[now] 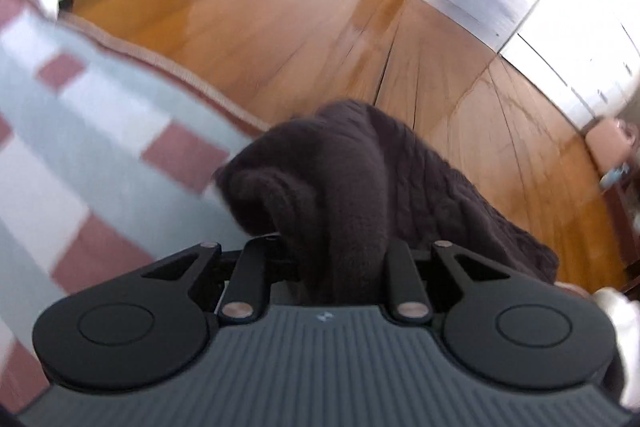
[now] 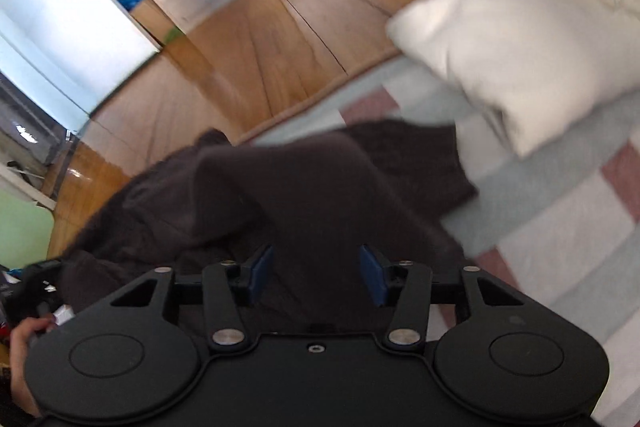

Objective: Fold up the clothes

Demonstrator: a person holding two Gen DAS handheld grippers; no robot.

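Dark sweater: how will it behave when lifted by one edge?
Probably floppy: the sweater droops in folds over the left gripper. Likely hefty for its size, given the thick cable knit. The fuzzy surface should grip, not slip.

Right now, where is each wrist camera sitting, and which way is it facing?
Left wrist: sits behind the left gripper, looking forward and down over the checked rug to the wooden floor; dark knit sweater bunched between its fingers, which are hidden.
Right wrist: sits behind the right gripper, blue pads apart over the sweater, white pillow ahead-right; a hand shows bottom-left.
Shared: sweater, rug, wooden floor.
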